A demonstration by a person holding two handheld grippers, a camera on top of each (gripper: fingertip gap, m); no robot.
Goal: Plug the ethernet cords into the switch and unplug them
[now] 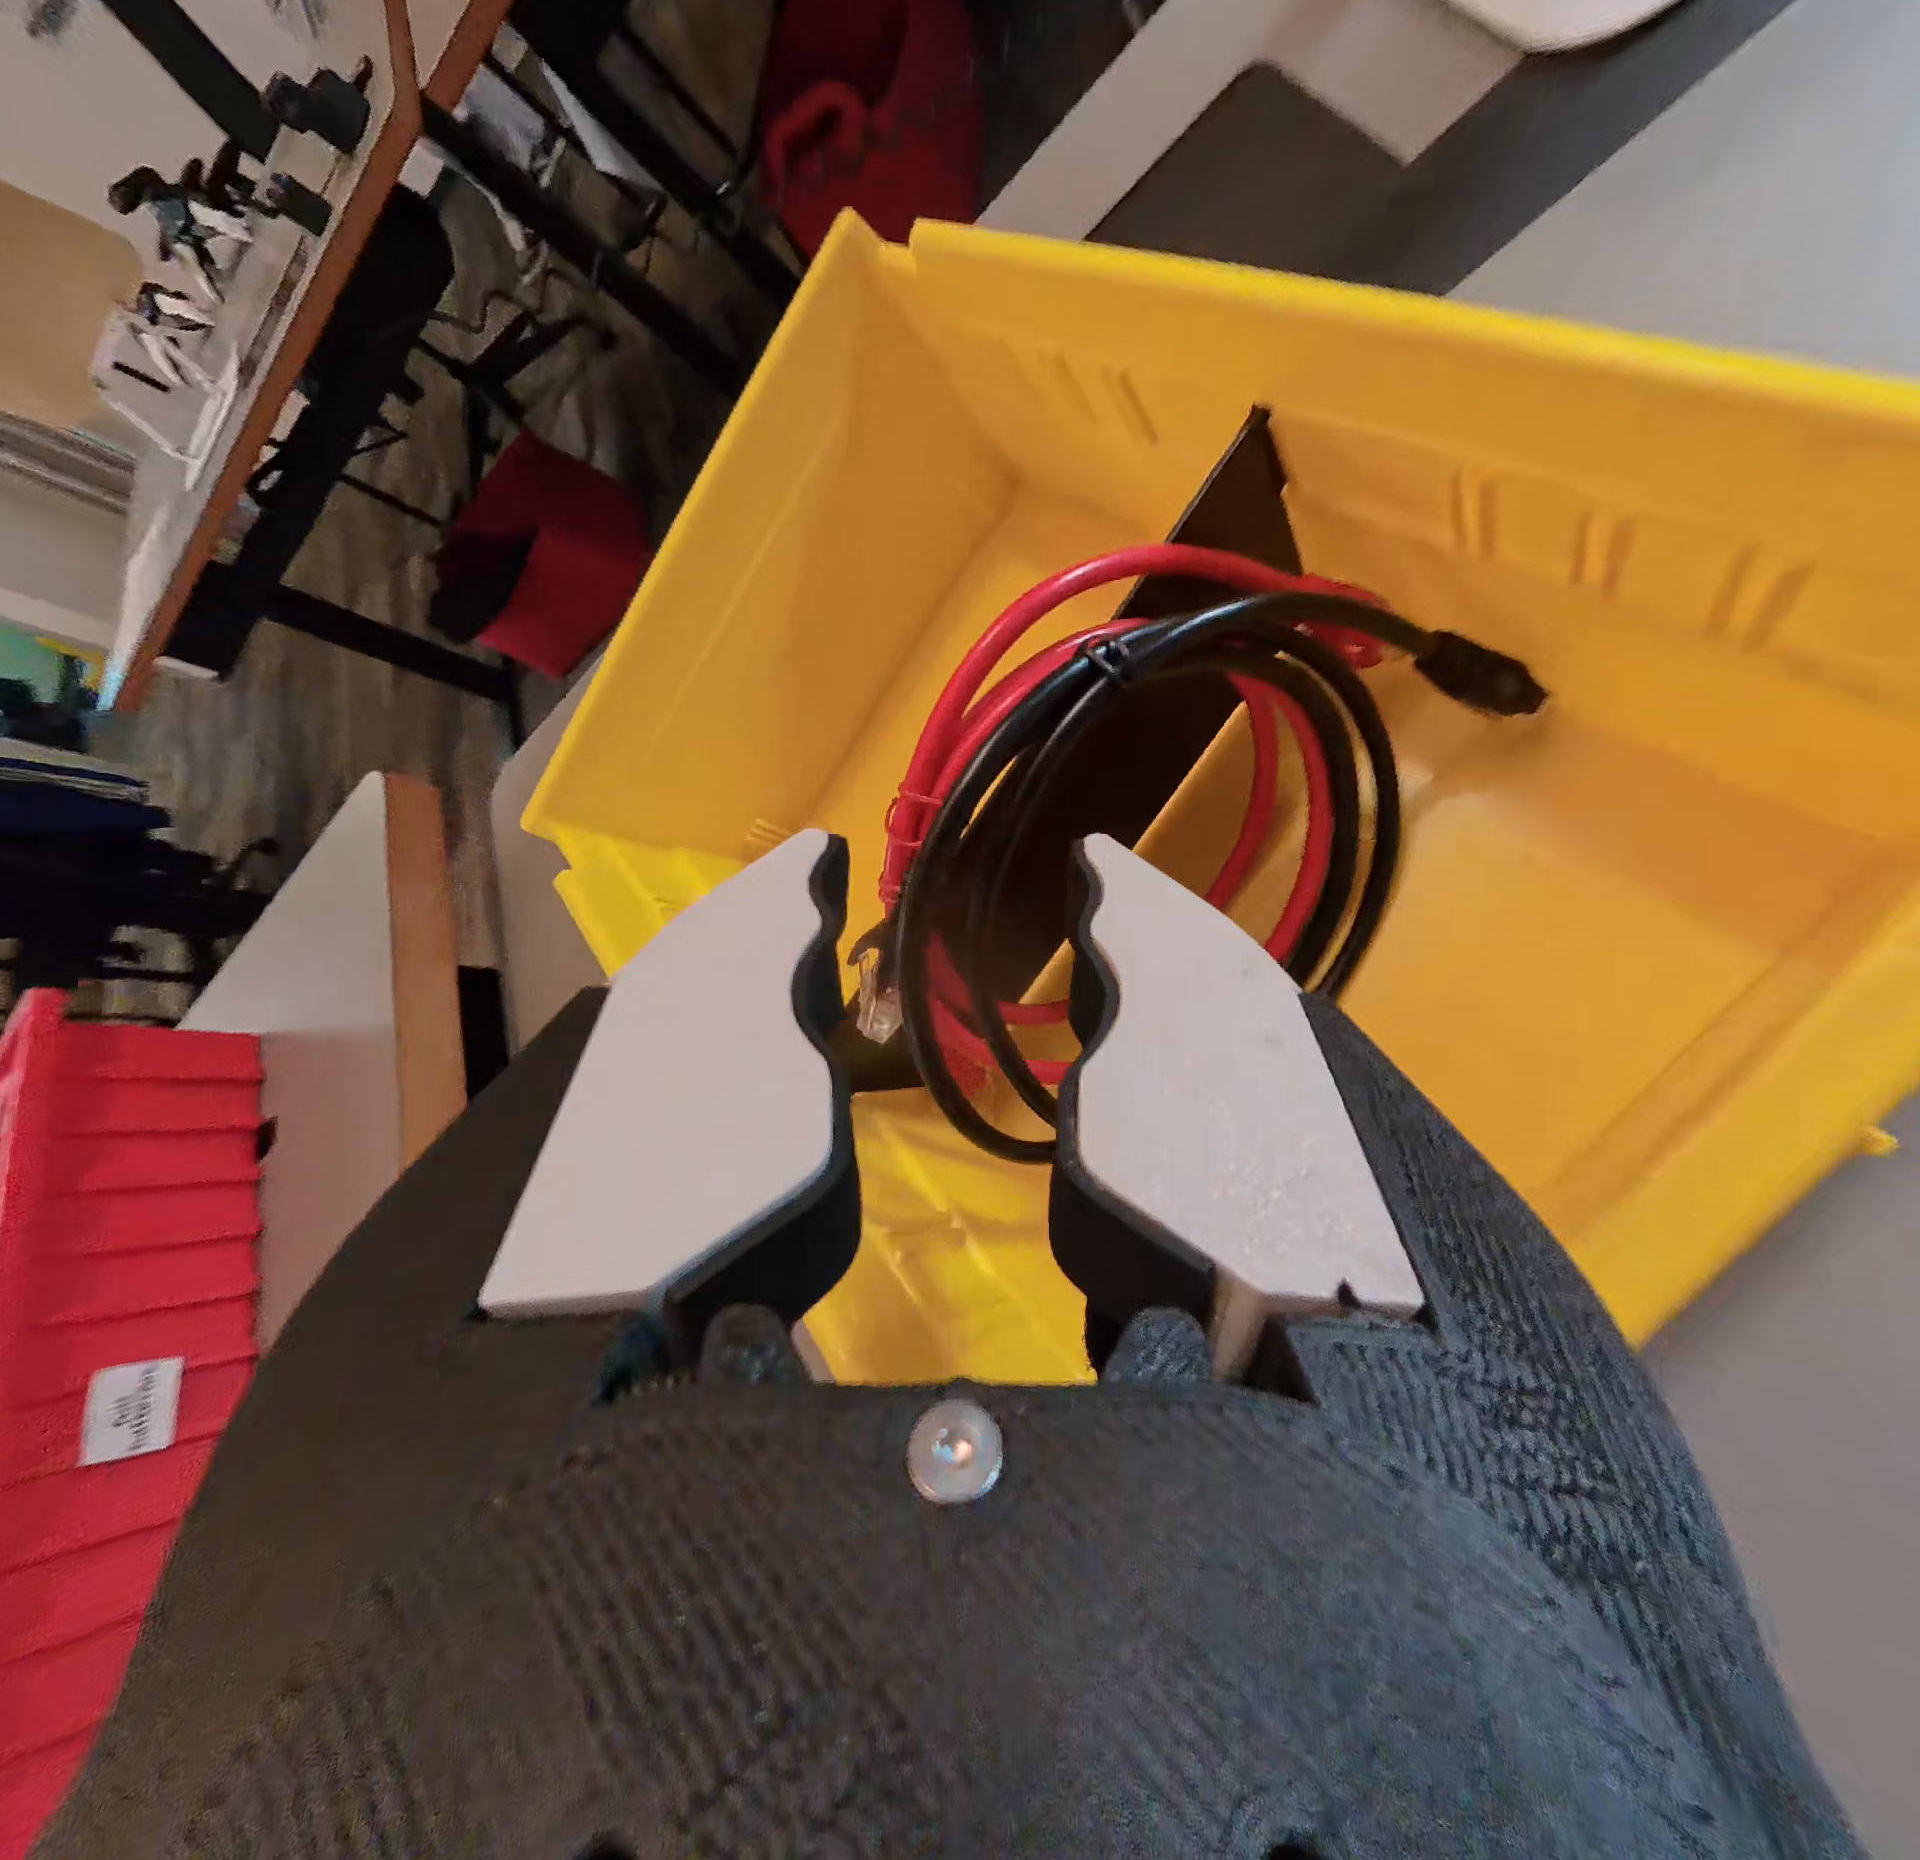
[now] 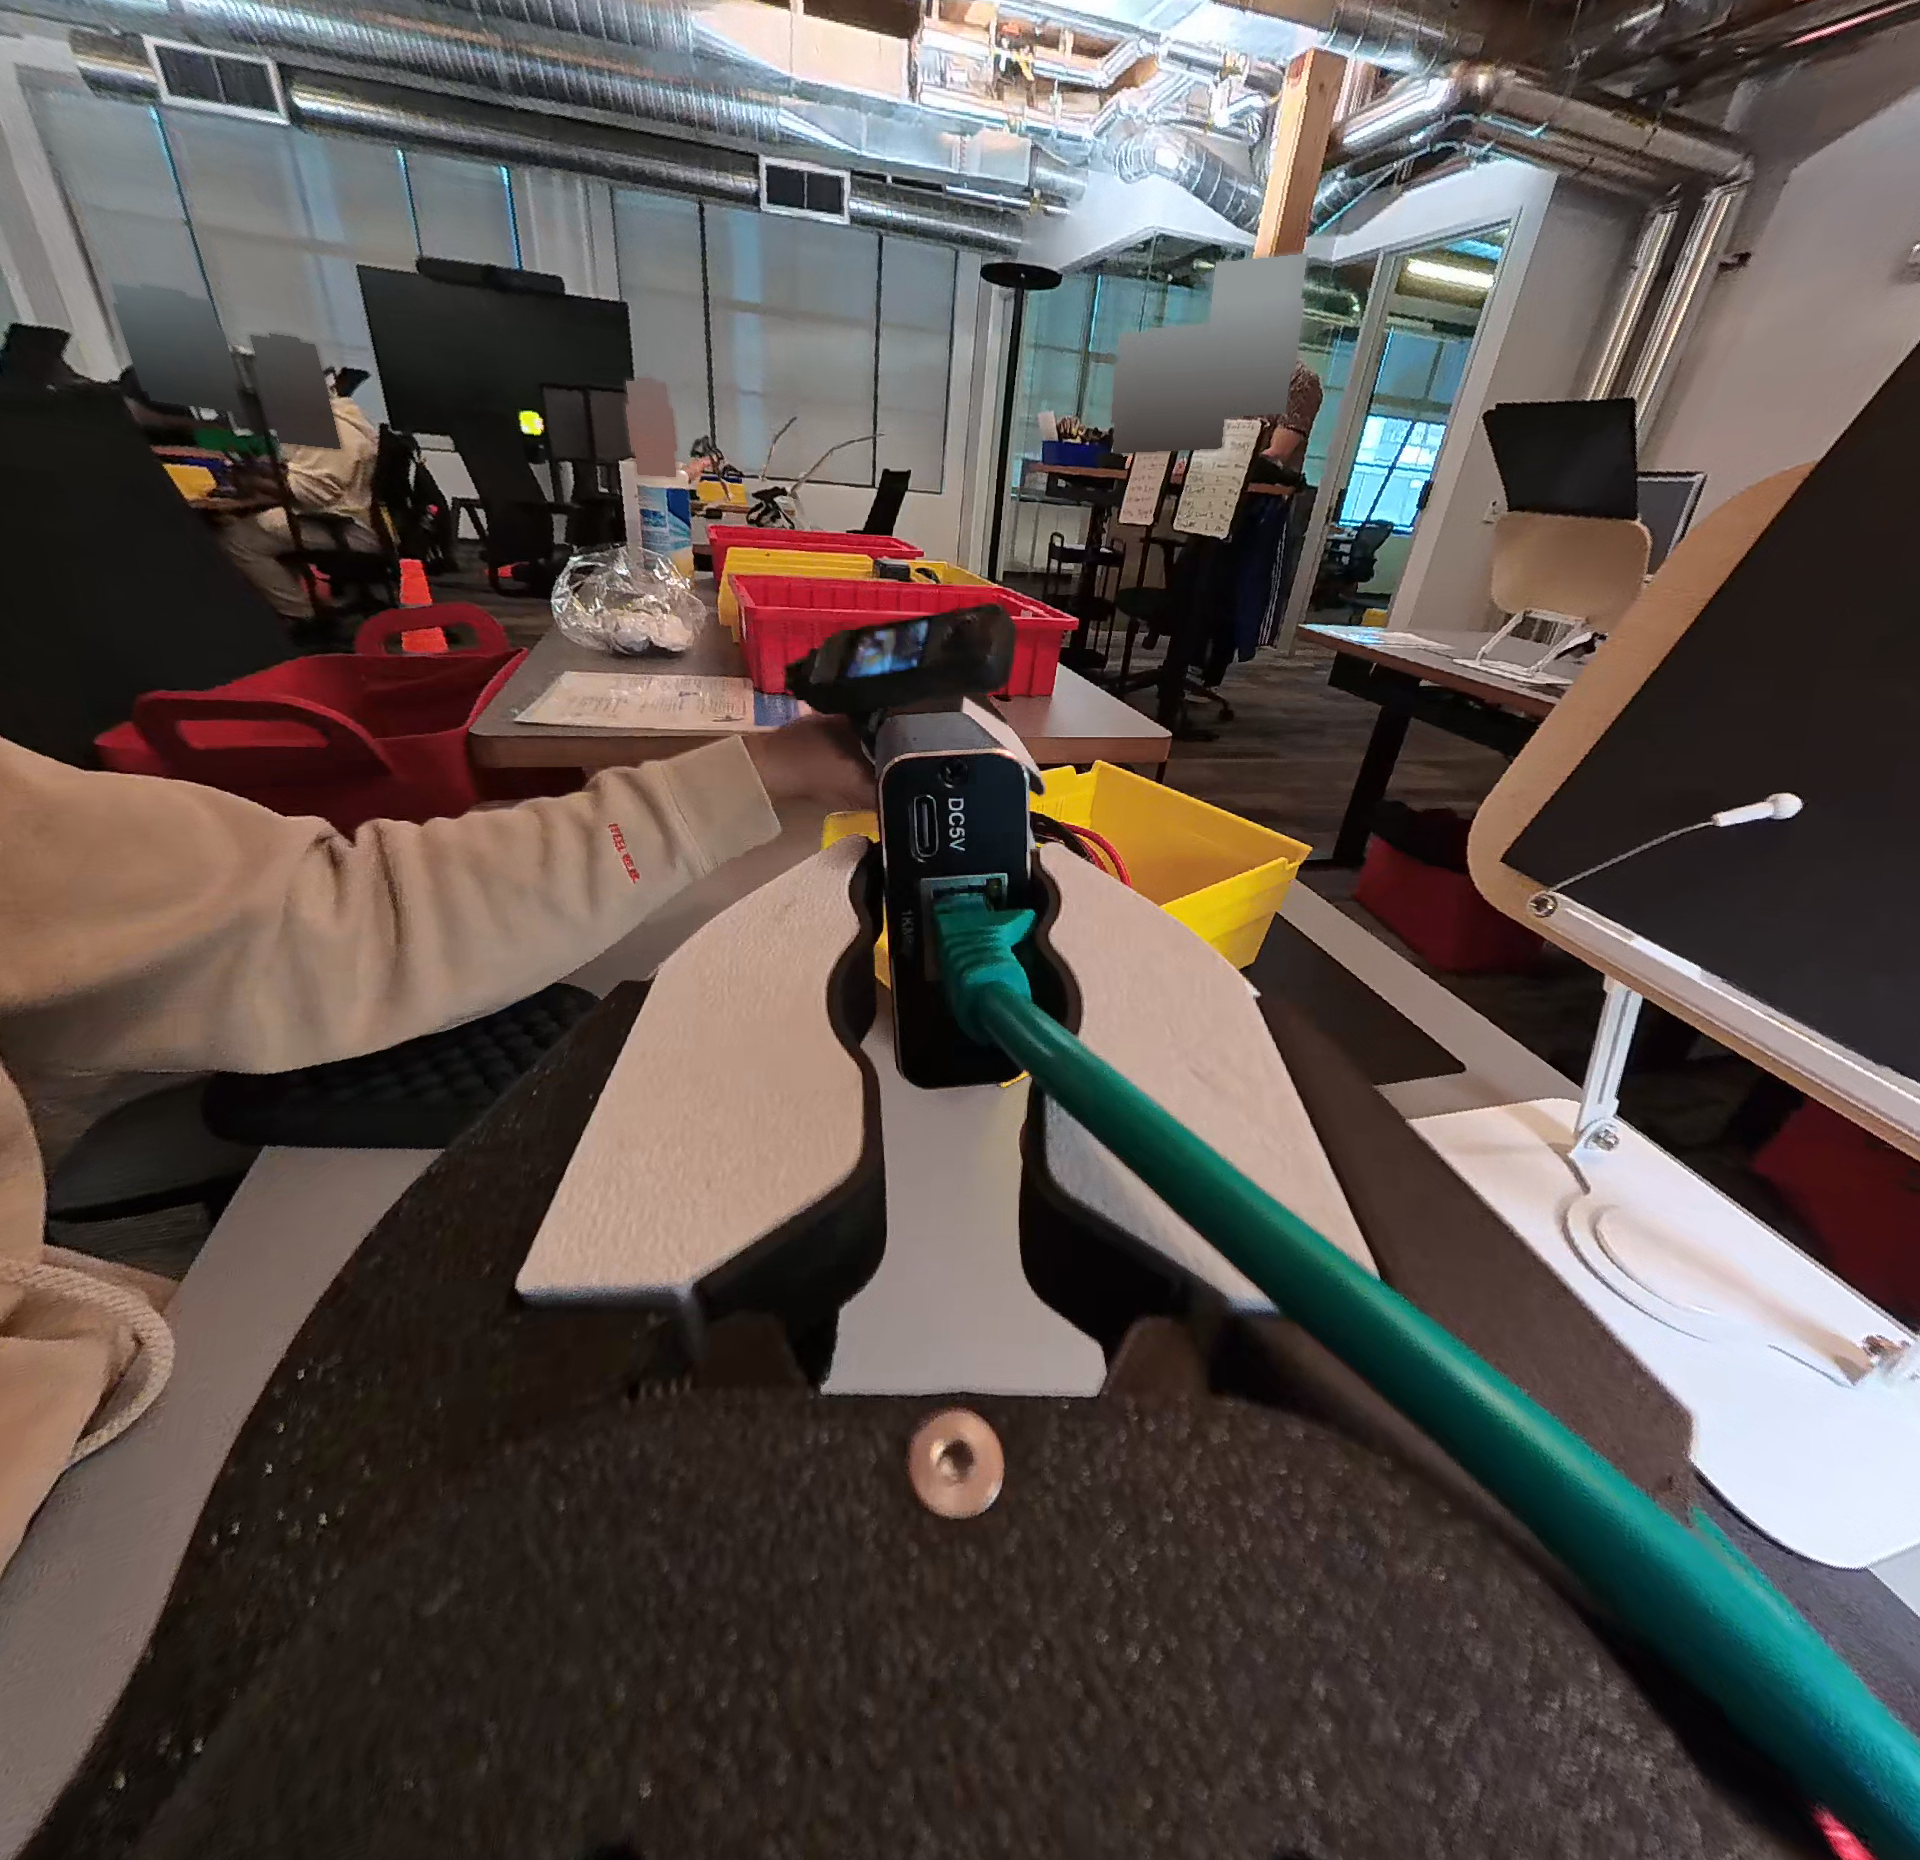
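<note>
Left claw gapes wide, holding nothing; the red cord coils dead ahead, its clear plug just inside the fingertips. Right claw clamps the switch.

left wrist view: bin lies ahead of the left gripper; a divider panel stands upright inside it. two coiled cords are draped over the divider, one plug end hanging between the parted fingers, another connector resting farther back on the bin floor. a ribbed crate is set to the left, beside the table edge.

right wrist view: switch is held between the fingers of the right gripper, standing on end. a cord is plugged into its near face and trails back to the lower right. a bin lies behind the switch; a stand base is placed to the right; a sleeved arm reaches in from the left.
</note>
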